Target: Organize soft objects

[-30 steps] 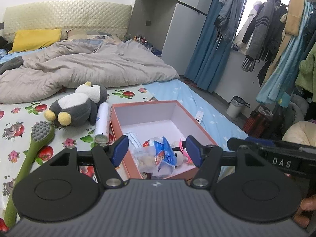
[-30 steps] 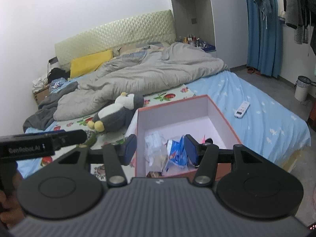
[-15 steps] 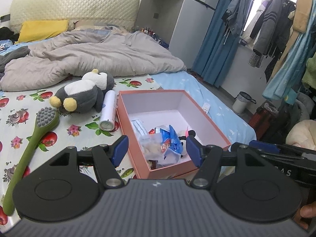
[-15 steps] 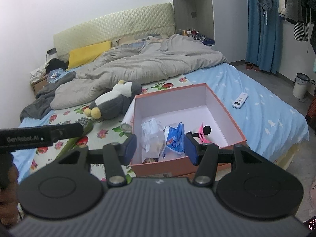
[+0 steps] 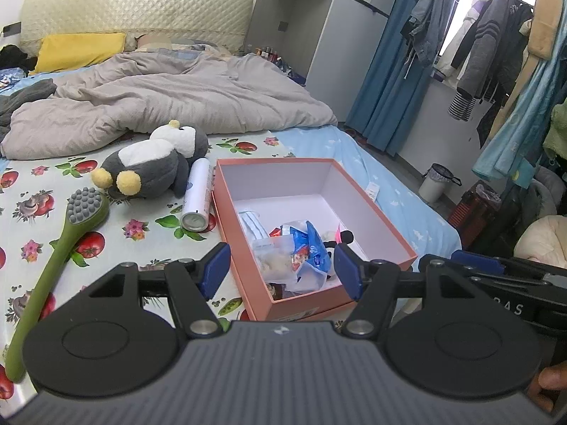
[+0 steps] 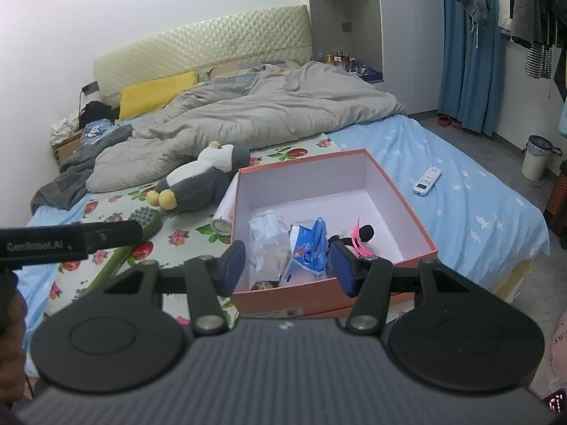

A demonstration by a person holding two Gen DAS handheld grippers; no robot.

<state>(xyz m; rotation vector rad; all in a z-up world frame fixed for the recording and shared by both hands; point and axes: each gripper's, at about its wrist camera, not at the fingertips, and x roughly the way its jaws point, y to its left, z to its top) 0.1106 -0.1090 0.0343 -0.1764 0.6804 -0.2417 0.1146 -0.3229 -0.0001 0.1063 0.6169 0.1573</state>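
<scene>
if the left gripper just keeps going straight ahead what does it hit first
Probably the clear plastic bag piled with snack packets inside the orange box; the open left gripper frames it, though depth is unclear.

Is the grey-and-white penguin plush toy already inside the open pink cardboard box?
No, the penguin plush lies on the fruit-print sheet beside the pink box.

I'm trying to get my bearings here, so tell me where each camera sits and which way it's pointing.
Left wrist: sits on the open left gripper, held above the bed's foot, facing the headboard over the orange cardboard box; the right gripper's bar and a fingertip show lower right.
Right wrist: sits on the open right gripper, facing likewise; the left gripper's bar and hand show at left.
Shared: the box, grey-and-white plush penguin, green long-handled brush, white spray can.
</scene>
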